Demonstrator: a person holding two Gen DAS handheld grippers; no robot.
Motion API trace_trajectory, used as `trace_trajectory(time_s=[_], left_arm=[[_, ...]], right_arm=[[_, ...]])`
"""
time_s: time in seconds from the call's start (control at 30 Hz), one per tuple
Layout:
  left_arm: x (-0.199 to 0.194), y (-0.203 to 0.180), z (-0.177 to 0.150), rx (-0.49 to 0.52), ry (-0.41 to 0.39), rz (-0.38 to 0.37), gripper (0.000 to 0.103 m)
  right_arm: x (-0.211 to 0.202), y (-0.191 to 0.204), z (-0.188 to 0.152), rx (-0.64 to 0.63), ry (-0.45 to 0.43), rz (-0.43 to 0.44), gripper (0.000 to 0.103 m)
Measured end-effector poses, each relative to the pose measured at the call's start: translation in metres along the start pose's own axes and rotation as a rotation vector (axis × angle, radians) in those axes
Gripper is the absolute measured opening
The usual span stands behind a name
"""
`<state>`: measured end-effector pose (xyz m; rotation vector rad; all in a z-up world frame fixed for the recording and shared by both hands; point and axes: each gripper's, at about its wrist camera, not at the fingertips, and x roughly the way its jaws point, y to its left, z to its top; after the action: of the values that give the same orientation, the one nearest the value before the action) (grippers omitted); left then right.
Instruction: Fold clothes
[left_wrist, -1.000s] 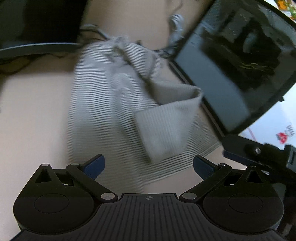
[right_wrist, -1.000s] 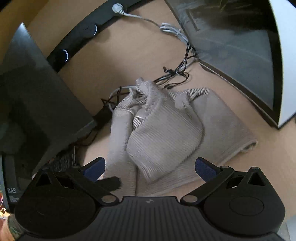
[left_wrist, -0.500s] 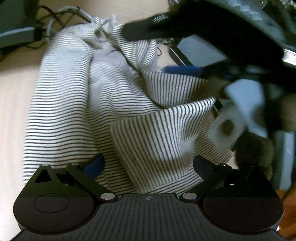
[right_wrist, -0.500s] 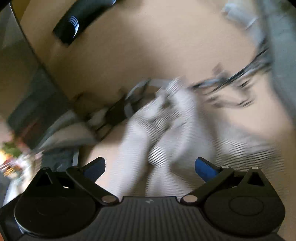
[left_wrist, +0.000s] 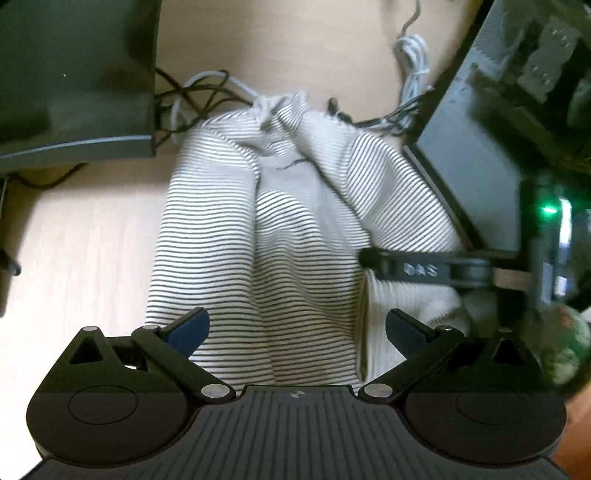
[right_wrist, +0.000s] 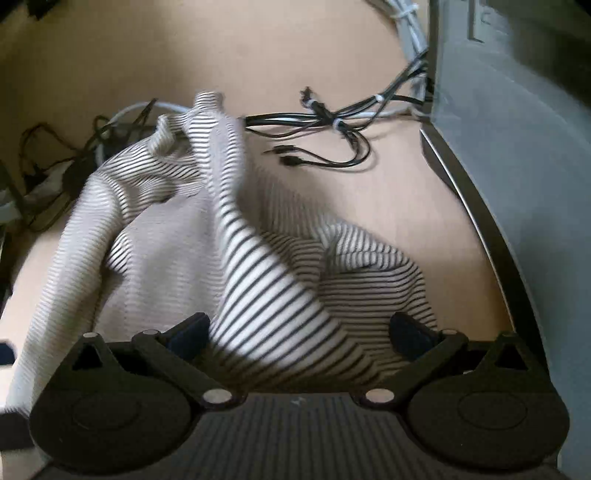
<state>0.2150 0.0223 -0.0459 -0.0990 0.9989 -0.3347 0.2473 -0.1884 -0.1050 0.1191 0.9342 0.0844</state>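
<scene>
Shirt (left_wrist: 295, 236), striped, lies bunched on the worktop (left_wrist: 74, 240) between two monitors, cables (right_wrist: 332, 122) just behind. Left hand-held gripper (left_wrist: 297, 328) and right hand-held gripper (right_wrist: 301, 334): fingers apart, cloth between, unclamped. Judgement: grip hem corners, draw flat, avoid cables.

The crumpled black-and-white striped knit garment (left_wrist: 295, 236) fills the middle of the pale wooden table (left_wrist: 74, 236), with bare tabletop to its left offering open passage. Behind it a tangle of black and white cables (right_wrist: 332, 122) lies on the surface, touching the cloth's far edge. A dark flat panel with a grey edge (left_wrist: 74, 74) stands at the far left, and a large dark-framed screen (right_wrist: 498, 184) walls off the right, leaving only a narrow strip of bare table between it and the cloth. In the left wrist view the right claw (left_wrist: 424, 269) reaches across the garment's right side, blocking that flank.
</scene>
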Motion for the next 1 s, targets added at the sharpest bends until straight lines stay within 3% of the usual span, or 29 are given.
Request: trace_trajectory(time_s=[0.17,0.4,0.57,0.7,0.83,1.0], left_arm=[[-0.005,0.003,-0.009,-0.005,0.021,0.010,0.103],[-0.046,0.036,-0.036,-0.022,-0.015,-0.033,0.103],[-0.076,0.064,-0.056,-0.047,-0.044,-0.072,0.103],[-0.096,0.081,-0.069,-0.062,-0.064,-0.110,0.103],[-0.085,0.074,-0.067,-0.060,-0.048,-0.179,0.103],[-0.067,0.064,-0.065,-0.057,-0.012,-0.227,0.103]], right_arm=[[-0.003,0.011,-0.013,-0.043,-0.019,-0.007,0.103],[-0.029,0.065,-0.055,-0.217,0.023,0.072,0.103],[-0.064,0.093,-0.094,-0.296,0.080,0.223,0.103],[-0.092,0.089,-0.120,-0.300,0.124,0.333,0.103],[-0.107,0.072,-0.126,-0.230,0.106,0.219,0.103],[-0.128,0.063,-0.100,-0.198,-0.102,-0.267,0.103]])
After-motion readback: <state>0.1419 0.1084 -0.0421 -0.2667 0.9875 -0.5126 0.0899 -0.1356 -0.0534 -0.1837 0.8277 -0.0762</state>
